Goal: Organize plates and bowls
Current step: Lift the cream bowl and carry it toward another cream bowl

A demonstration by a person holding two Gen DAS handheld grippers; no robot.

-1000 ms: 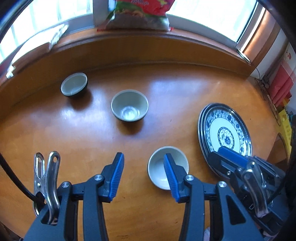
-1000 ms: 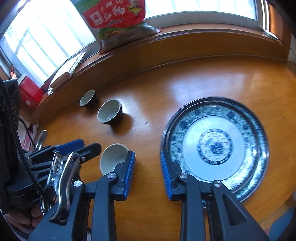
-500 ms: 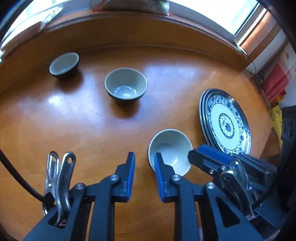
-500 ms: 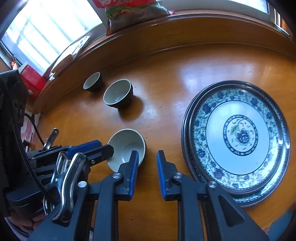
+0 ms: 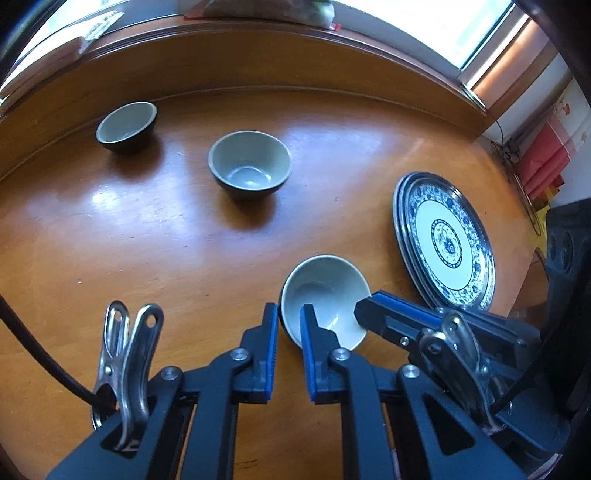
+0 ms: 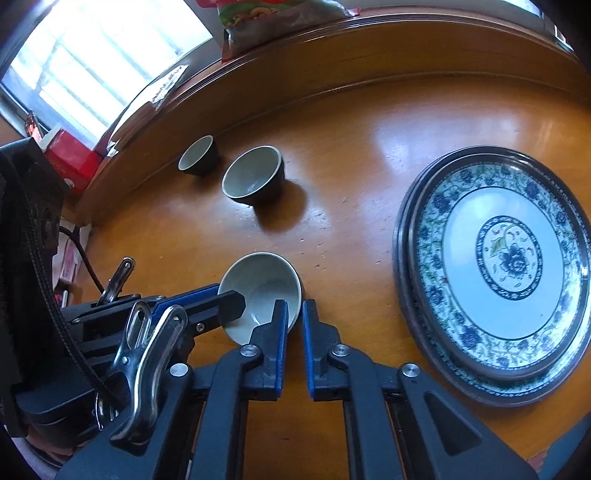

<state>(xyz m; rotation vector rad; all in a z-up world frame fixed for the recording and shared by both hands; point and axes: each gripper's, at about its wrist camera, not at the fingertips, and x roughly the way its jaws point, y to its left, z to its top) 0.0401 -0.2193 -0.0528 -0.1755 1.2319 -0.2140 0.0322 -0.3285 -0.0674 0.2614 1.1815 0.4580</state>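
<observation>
Three dark bowls with pale green insides stand on the wooden table. The nearest bowl (image 5: 325, 295) (image 6: 264, 288) sits between both grippers. My left gripper (image 5: 289, 325) is shut on its left rim, one finger inside and one outside. My right gripper (image 6: 294, 317) is shut on its right rim the same way. A middle bowl (image 5: 250, 164) (image 6: 253, 177) and a far small bowl (image 5: 125, 123) (image 6: 197, 155) stand further back. A stack of blue-and-white patterned plates (image 5: 443, 240) (image 6: 498, 269) lies to the right.
A raised wooden sill (image 5: 258, 62) curves along the table's far edge, with a snack bag (image 6: 273, 22) on it. Red packaging (image 5: 546, 162) lies beyond the table's right edge. A red box (image 6: 70, 162) sits off the left edge.
Both grippers have moved in on the nearest bowl and closed from wide open onto its opposite rims.
</observation>
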